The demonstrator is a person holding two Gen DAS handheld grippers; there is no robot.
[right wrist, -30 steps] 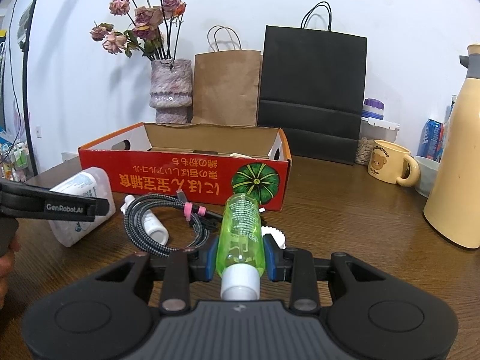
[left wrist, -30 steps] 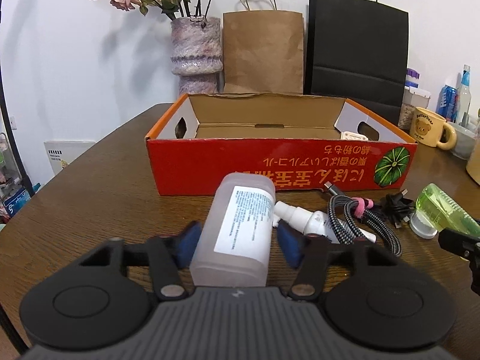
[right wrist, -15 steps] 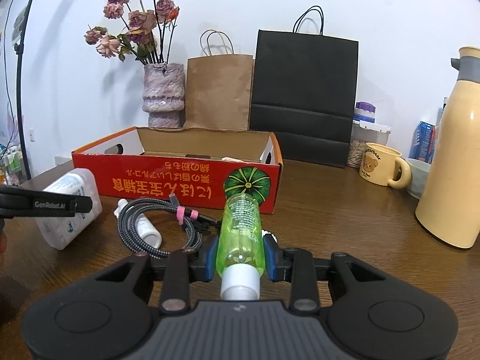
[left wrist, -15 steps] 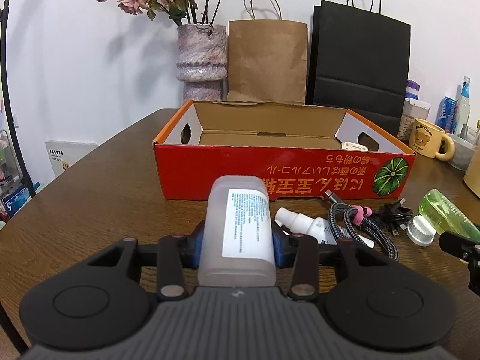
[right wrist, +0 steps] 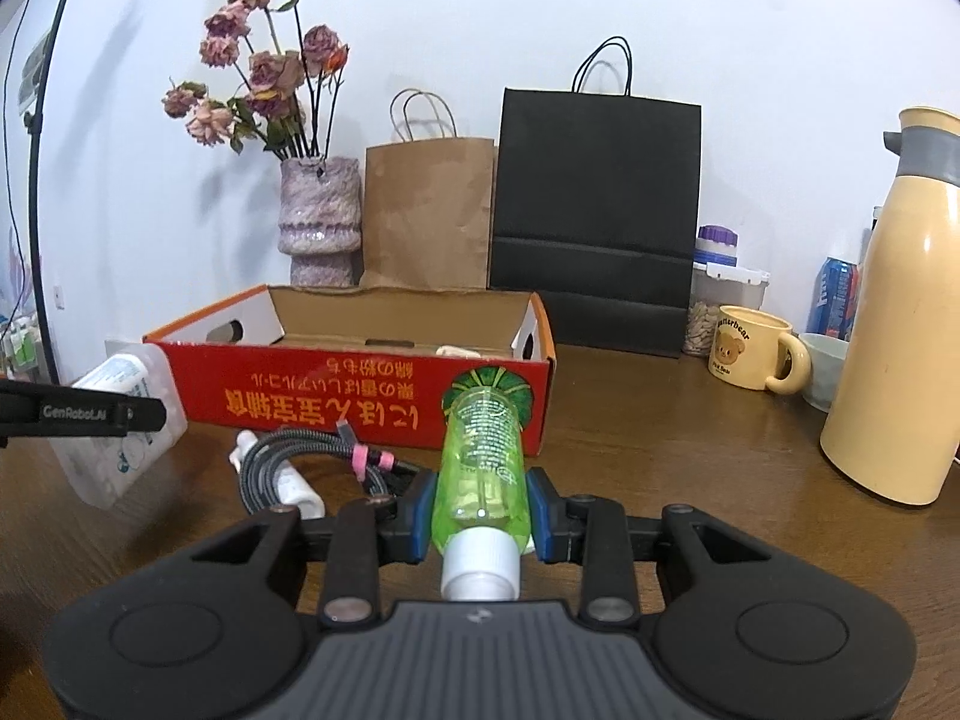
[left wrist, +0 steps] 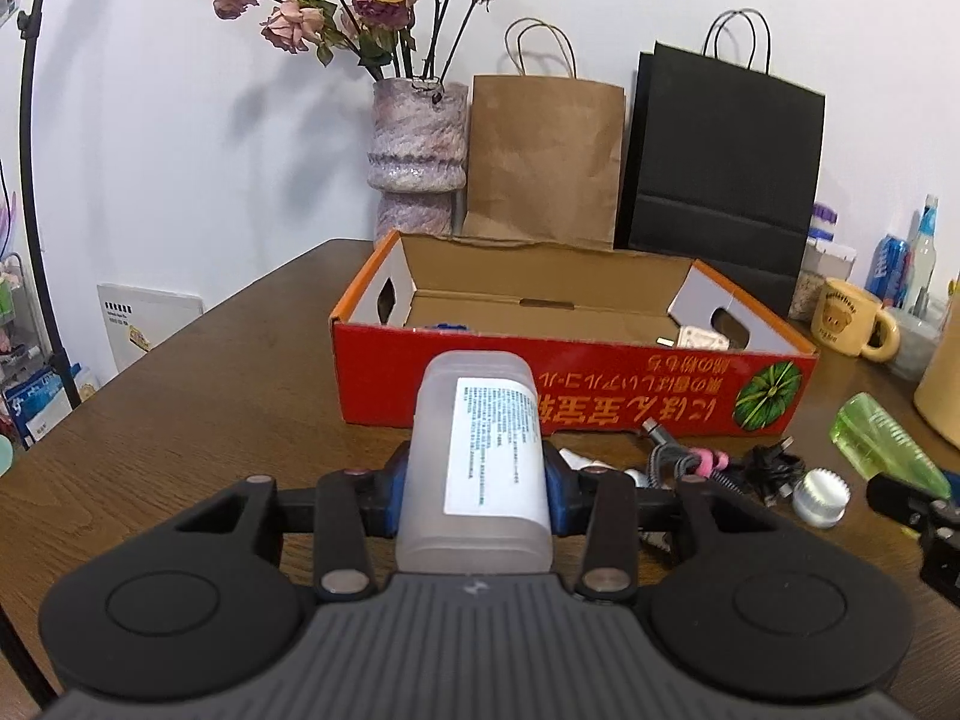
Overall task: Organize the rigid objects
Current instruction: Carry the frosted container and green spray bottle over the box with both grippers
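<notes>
Left gripper (left wrist: 477,495) clenched on 1 frosted white bottle (left wrist: 477,456) w/ printed label, raised off table (left wrist: 180,420). Right gripper (right wrist: 480,513) clenched on 1 clear green bottle (right wrist: 483,468), white cap toward camera. Ahead of both: 1 red box (right wrist: 360,396), open. Cable coil (right wrist: 300,456) and small spray bottle (right wrist: 288,480) left of right fingers.

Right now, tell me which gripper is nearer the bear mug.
Right. The right gripper, holding the green bottle, sits nearer the bear mug; the left gripper holds the white bottle farther left.
</notes>
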